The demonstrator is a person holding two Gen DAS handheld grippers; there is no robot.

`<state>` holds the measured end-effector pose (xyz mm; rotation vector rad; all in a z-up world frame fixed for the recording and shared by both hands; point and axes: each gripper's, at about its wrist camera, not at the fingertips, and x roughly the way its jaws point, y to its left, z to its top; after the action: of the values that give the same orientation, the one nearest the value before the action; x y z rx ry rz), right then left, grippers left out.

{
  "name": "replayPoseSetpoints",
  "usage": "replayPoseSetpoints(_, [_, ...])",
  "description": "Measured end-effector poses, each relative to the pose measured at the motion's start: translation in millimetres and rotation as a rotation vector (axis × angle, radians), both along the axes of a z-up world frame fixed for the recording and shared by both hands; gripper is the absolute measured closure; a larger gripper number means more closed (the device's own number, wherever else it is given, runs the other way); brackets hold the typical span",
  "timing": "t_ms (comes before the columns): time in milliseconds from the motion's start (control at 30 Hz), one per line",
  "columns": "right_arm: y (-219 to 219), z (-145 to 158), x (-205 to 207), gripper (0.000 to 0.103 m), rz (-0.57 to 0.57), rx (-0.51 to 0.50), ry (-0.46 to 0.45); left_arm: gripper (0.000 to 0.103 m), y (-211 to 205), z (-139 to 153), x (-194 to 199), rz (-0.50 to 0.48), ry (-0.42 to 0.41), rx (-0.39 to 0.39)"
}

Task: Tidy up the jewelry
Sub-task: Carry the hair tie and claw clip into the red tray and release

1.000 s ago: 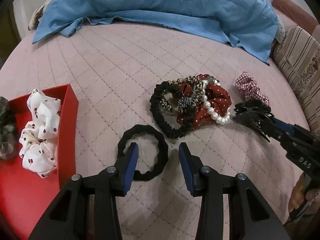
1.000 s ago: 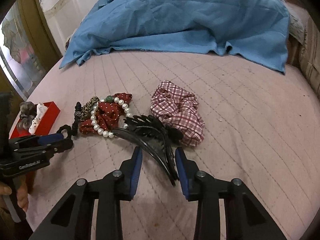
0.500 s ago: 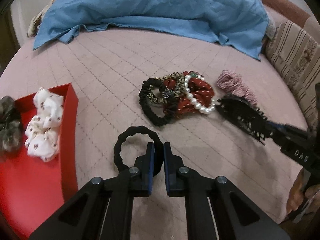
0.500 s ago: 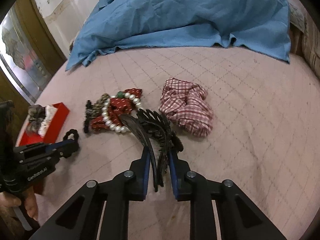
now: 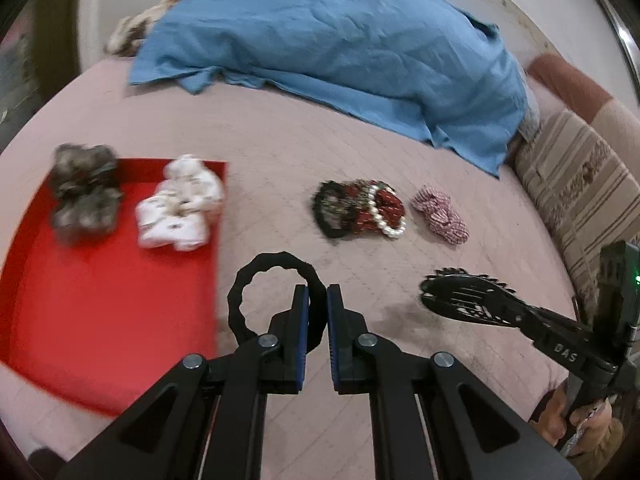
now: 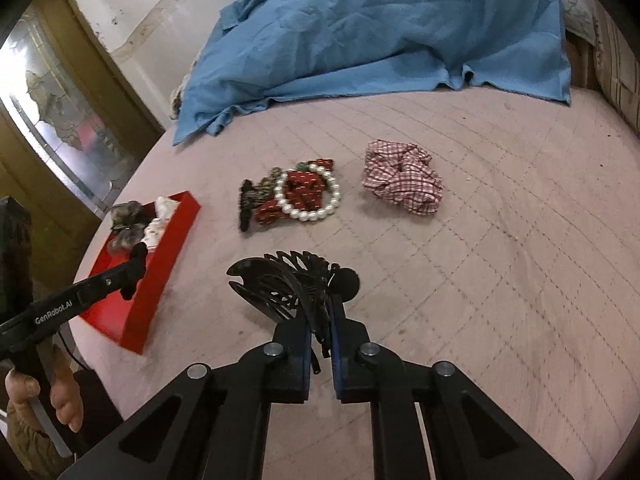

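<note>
Both claws have just clamped and lifted. The left claw (image 5: 317, 304) pinches the black ribbed fabric hair ring (image 5: 276, 296); the open red tray (image 5: 108, 320) lies lower-left of it. The right claw (image 6: 320, 320) grips the black plastic toothed hair clip (image 6: 288, 288), so both pieces look ready for the tray.

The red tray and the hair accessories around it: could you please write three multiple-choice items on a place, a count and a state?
1. Where does the white dotted scrunchie lie?
A in the red tray
B on the blue cloth
C beside the red checked scrunchie

2. How many scrunchies are in the tray?
A one
B two
C four

3. What does the right gripper hold?
A nothing
B the pearl bracelet
C the black claw hair clip

Key: 1 A, it rests inside the tray; 2 B, white plus the grey scrunchie; 3 C, the fingers are clamped on the clip.
</note>
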<state>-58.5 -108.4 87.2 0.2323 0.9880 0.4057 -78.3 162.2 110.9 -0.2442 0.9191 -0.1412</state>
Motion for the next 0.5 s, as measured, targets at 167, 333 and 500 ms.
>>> replayPoseSetpoints(167, [14.1,25.6,-15.5,0.094,0.040,0.008,-0.048,0.094,45.5,13.0,-25.6,0.118,-0.029,0.014])
replayPoseSetpoints(333, [45.1,45.7,-23.4,0.094,0.108,0.013,-0.076,0.094,98.5,14.3,-46.1,0.257,-0.025,0.055])
replayPoseSetpoints(500, [96.1,56.0,-28.7,0.094,0.205,0.016,-0.072,0.094,140.3,6.9,-54.5,0.339,-0.006,0.074])
